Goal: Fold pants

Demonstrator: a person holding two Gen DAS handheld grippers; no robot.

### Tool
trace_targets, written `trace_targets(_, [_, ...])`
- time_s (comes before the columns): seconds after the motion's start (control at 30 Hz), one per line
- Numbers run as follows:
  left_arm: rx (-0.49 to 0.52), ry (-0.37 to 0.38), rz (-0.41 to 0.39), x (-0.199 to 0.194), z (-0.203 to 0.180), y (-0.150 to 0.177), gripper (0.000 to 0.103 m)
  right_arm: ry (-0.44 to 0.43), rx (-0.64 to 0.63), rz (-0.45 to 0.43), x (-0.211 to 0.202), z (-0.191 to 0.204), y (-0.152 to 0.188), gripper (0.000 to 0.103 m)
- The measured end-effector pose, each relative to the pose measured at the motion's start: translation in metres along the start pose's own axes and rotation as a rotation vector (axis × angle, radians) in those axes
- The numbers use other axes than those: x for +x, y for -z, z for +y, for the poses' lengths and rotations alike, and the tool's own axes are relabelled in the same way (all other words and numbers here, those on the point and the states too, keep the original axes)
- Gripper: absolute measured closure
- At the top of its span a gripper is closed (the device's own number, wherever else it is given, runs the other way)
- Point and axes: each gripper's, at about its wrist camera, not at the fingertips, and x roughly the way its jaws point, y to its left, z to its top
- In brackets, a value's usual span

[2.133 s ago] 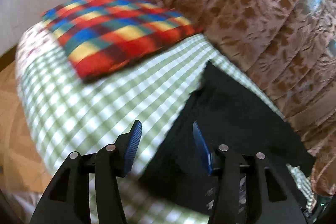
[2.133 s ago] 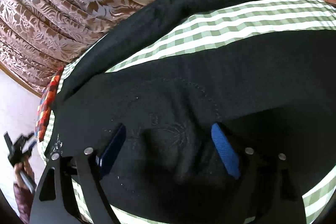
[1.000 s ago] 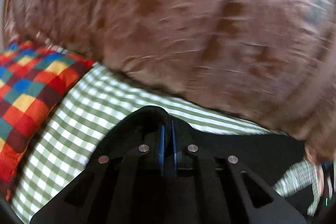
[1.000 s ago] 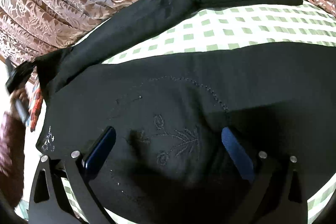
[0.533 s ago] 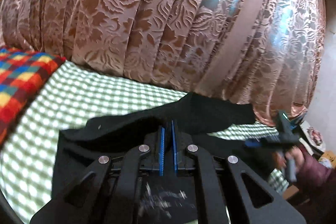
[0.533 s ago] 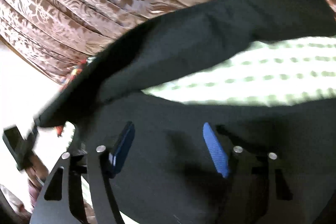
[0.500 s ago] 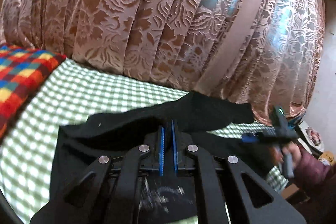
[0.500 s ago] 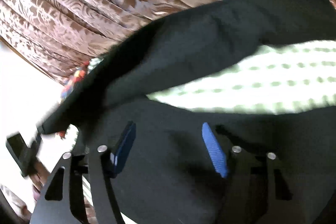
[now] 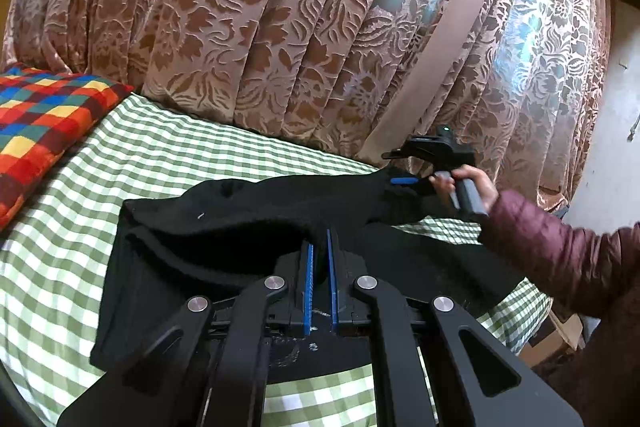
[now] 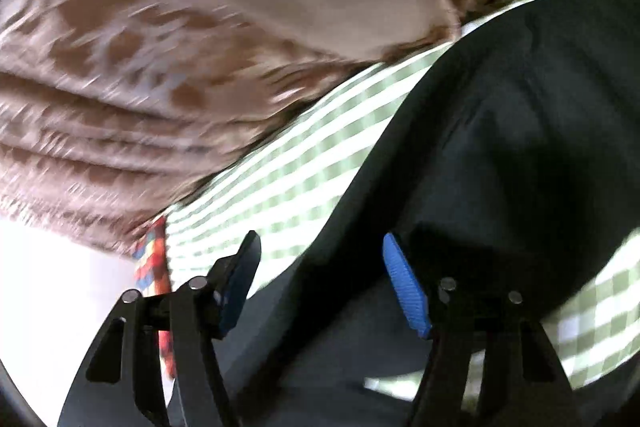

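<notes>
- A pair of black, soft fabric pants (image 9: 280, 211) lies across a green-and-white checked bedsheet (image 9: 120, 163), filling the middle of the left wrist view, with one leg lifted and draped over the other.
- The left gripper (image 9: 318, 267), at six o'clock in that view, has its blue pads pressed together, pinching a fold of the black cloth, probably to carry that leg across.
- The right gripper (image 9: 404, 181), seen at three o'clock and held by a hand (image 9: 468, 187) in a maroon quilted sleeve (image 9: 560, 251), sits at the far end of the raised leg.
- In its own blurred view, the right gripper (image 10: 320, 279) has its jaws half spread and closing, with the edge of the pants between them; the pads do not yet appear to press on it.
- A red, yellow and blue checked pillow (image 9: 44, 123) rests at nine o'clock.
- Brown floral curtains (image 9: 300, 27) hang behind the bed, from ten to two o'clock.
</notes>
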Motion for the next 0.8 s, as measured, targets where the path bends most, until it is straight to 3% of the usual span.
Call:
trace_targets(0.03, [0.0, -0.007, 0.002, 0.0, 0.002, -0.002, 0.098, 0.021, 0.005, -0.007, 0.004, -0.002, -0.007, 0.061])
trace_targets(0.1, [0.0, -0.03, -0.005, 0.001, 0.009, -0.009, 0.098, 0.071, -0.007, -0.024, 0.003, -0.005, -0.014, 0.09])
trace_targets(0.2, [-0.003, -0.102, -0.031, 0.006, 0.026, -0.029, 0.098, 0.06, -0.07, -0.056, -0.013, 0.0, -0.014, 0.093])
trace_targets(0.37, [-0.039, -0.236, -0.153, 0.009, 0.064, -0.086, 0.098, -0.087, -0.178, -0.139, -0.079, 0.013, 0.012, 0.093])
trace_targets(0.47, [-0.054, -0.263, -0.188, 0.004, 0.074, -0.099, 0.098, -0.168, -0.244, -0.161, -0.116, 0.016, 0.044, 0.093])
trace_targets(0.63, [-0.103, -0.273, -0.153, -0.01, 0.077, -0.066, 0.098, -0.238, -0.299, -0.116, -0.142, -0.002, 0.118, 0.093])
trace_targets(0.8, [-0.231, -0.288, -0.058, -0.018, 0.091, -0.009, 0.098, -0.211, -0.306, 0.001, -0.131, -0.034, 0.19, 0.093])
